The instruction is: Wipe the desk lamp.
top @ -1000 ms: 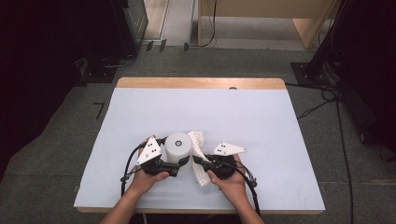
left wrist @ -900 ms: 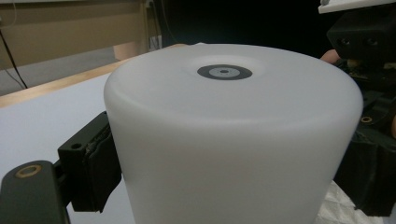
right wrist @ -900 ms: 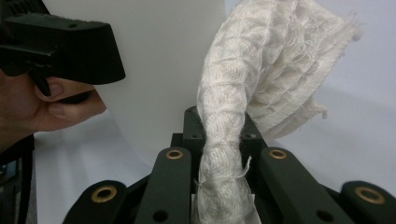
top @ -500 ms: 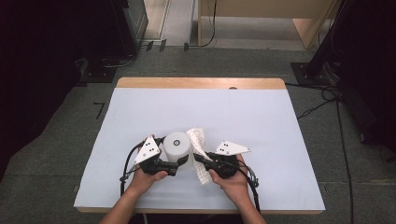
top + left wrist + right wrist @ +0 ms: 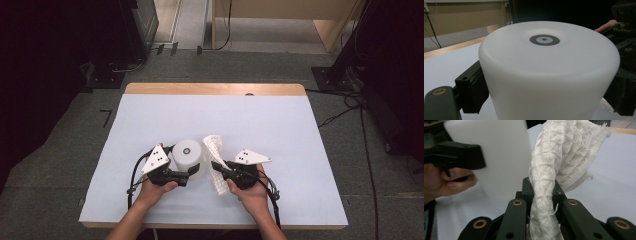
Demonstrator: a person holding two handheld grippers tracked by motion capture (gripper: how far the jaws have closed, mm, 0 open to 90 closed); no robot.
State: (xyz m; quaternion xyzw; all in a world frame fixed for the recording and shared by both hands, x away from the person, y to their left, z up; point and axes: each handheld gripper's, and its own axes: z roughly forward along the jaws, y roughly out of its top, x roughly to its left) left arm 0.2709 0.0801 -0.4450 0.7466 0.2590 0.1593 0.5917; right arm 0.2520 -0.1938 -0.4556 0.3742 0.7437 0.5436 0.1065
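A white plastic cylinder (image 5: 186, 152) with a small grey disc on its top (image 5: 544, 40) stands on the white-covered table (image 5: 260, 120). My left gripper (image 5: 189, 166) is shut on its lower side; in the left gripper view its black pads (image 5: 477, 87) press against the cylinder's (image 5: 549, 75) wall. Just to the right, my right gripper (image 5: 218, 166) is shut on a white waffle-weave cloth (image 5: 215, 150). The cloth (image 5: 559, 157) rises bunched from between the closed jaws of the right gripper (image 5: 541, 195), and its frayed end flops over next to the cylinder (image 5: 499, 152).
A bare wooden strip (image 5: 215, 89) runs along the table's far edge. Dark equipment (image 5: 140, 20) and cables (image 5: 345, 107) sit on the floor beyond the table and to its right. A wooden desk leg (image 5: 332, 25) stands at the back.
My right gripper and the cloth have drifted slightly to the right. The left gripper and the cylinder have stayed put.
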